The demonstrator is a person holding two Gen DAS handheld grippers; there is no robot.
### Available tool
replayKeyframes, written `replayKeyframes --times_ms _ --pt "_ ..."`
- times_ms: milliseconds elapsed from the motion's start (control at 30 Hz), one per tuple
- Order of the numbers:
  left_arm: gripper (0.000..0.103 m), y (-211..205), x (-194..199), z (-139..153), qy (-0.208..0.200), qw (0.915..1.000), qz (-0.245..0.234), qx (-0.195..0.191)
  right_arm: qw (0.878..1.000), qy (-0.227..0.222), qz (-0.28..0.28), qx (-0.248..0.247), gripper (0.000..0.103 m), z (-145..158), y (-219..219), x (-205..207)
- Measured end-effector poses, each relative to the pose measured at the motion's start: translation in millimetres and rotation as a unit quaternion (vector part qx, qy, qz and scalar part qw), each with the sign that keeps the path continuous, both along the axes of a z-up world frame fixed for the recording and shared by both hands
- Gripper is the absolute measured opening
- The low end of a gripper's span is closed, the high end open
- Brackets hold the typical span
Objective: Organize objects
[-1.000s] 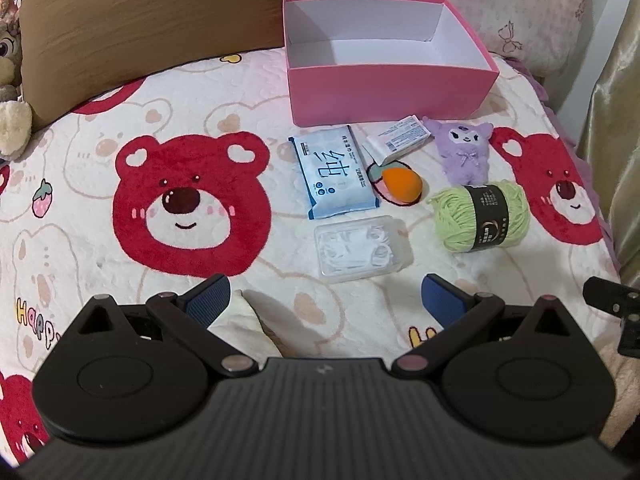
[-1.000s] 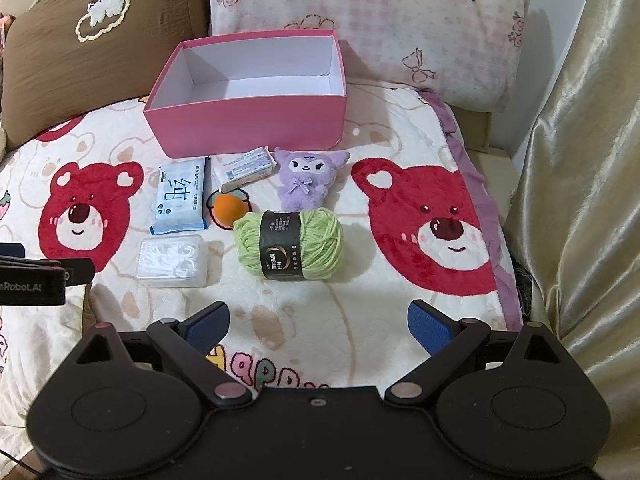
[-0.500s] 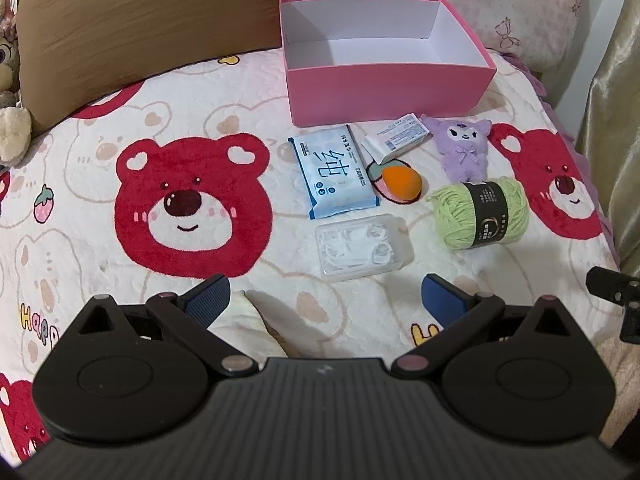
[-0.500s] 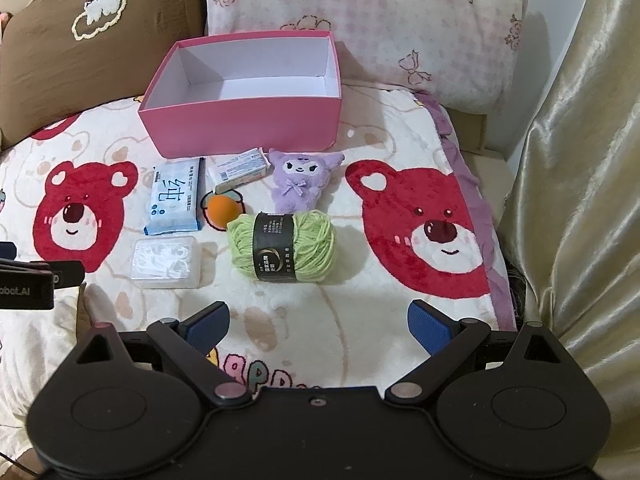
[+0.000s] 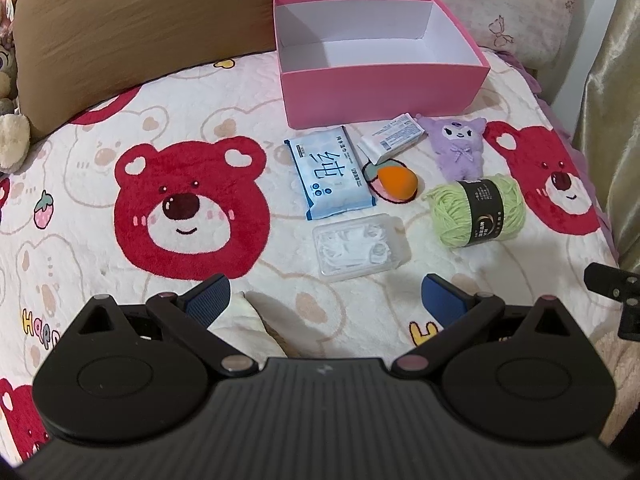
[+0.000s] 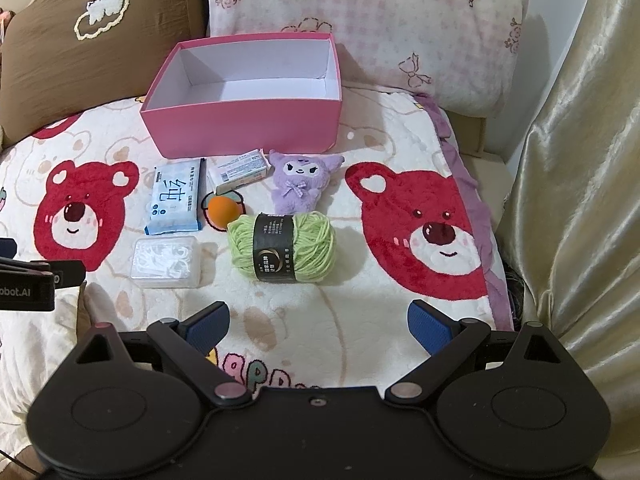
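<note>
Currently both of your grippers hang back over the near edge of the bear blanket [image 5: 168,184], fingers spread wide, nothing between them. Left gripper [image 5: 325,300]: the clear plastic case [image 5: 358,246] lies straight ahead of its fingers, closest item, long axis crosswise to your reach. Right gripper [image 6: 318,322]: the green yarn skein [image 6: 282,246] lies just ahead, slightly left of centre, long axis also crosswise, black band facing you. Judgement: left takes the case, right the yarn. Pink box [image 6: 240,128] sits open and empty beyond the cluster, against the pillows. Wipes pack [image 5: 332,172], small carton [image 5: 394,136], orange sponge [image 5: 396,182] and purple plush [image 6: 298,182] lie between. Right view alone shows the curtain side; left view alone shows the blanket's left stretch
</note>
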State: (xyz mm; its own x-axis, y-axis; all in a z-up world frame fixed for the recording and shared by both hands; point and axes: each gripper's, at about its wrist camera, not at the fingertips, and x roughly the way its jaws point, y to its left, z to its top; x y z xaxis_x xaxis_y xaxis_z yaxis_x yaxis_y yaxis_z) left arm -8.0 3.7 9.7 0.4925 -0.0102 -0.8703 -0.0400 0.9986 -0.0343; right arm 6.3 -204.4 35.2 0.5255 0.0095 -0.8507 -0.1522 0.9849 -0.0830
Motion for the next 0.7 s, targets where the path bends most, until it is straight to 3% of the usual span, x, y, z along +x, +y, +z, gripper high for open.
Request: replayKeyframes --times_ms 267,500,600,700 --pt "0.103 0.1 -1.6 5.8 -0.001 0.9999 0.01 -0.002 1.0 -0.009 0.004 -0.006 0.098 7.1 -4.8 0.0" --pt "0.103 -13.0 2.2 13.4 0.002 0.9997 -0.014 0.018 0.999 -0.027 0.038 0.005 0.098 26.5 -19.8 2.9" --pt "0.103 -15.4 5.4 14.4 0.005 0.9996 -0.02 0.02 0.995 -0.054 0.08 0.017 0.098 34.7 -24.3 2.0" --pt "0.103 -15.9 5.2 19.9 -0.021 0.9997 -0.012 0.005 0.987 -0.081 0.137 0.021 0.098 32.6 -24.0 1.3"
